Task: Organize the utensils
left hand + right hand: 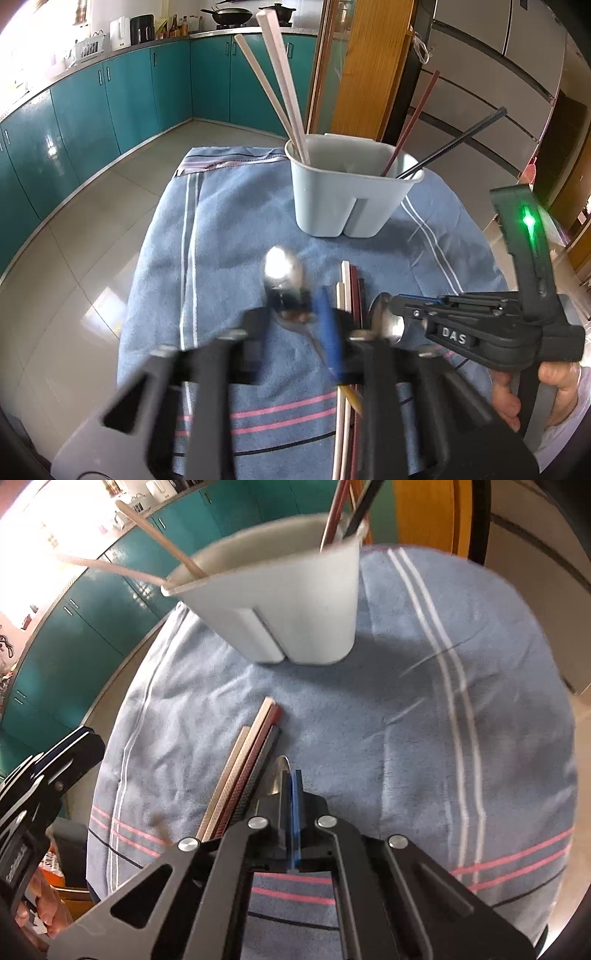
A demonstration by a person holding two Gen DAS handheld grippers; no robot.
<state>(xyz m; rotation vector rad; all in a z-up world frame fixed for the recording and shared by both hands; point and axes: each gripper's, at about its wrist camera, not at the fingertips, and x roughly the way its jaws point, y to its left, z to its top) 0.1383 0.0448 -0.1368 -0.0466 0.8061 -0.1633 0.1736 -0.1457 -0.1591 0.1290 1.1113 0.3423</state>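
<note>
A pale blue two-compartment holder [332, 199] [295, 602] stands on the blue striped cloth [221, 229]. It holds a pair of pale chopsticks [280, 85], a red one [410, 125] and a black one [454, 144]. Several loose chopsticks [349, 288] [255, 746] lie side by side on the cloth. My left gripper [295, 321] is open, its fingers on either side of a steel spoon [282, 269] lying on the cloth. To its right, my right gripper [391, 314] [291, 779] is shut on a second spoon [388, 325], whose bowl edge [280, 771] shows beside the fingers.
The cloth covers a small table with tiled floor [92, 221] around it. Teal kitchen cabinets [110, 96] run along the left and back. A wooden door frame [369, 66] rises behind the holder. A hand [517, 391] grips the right tool's handle.
</note>
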